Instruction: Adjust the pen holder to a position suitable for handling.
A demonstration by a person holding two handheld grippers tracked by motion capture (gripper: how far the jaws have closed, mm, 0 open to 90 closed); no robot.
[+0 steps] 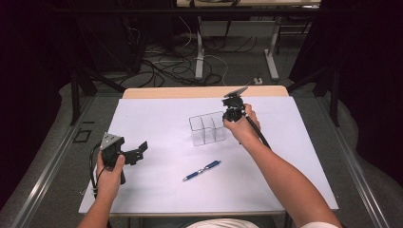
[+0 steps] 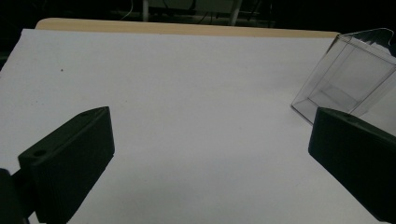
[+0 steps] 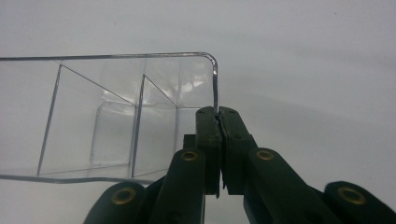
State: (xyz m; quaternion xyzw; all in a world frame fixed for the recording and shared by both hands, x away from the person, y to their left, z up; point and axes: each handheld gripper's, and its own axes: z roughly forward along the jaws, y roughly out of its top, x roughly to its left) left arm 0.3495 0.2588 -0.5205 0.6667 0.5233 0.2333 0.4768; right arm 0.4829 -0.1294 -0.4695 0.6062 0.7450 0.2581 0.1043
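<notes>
- Lying nearest the person, a blue pen (image 1: 202, 170) rests on the white table (image 1: 157, 190), just in front of the clear organizer (image 1: 207, 128).
- Left gripper (image 1: 138, 153): well left of the organizer, jaws spread wide, nothing between them.
- Right gripper (image 3: 217, 114): jaws pinched together on the organizer's right wall, at its thin upper rim.
- Organizer: sits mid-table, its compartments empty.

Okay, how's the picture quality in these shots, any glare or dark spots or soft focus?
High view: white table sheet evenly lit, surroundings very dark, blue pen sharp. Left gripper view: dim, the black left tool slightly soft up close. Right gripper view: bright highlights along the edges of the clear plastic divided box, which the right tool pinches; background hazy grey.
</notes>
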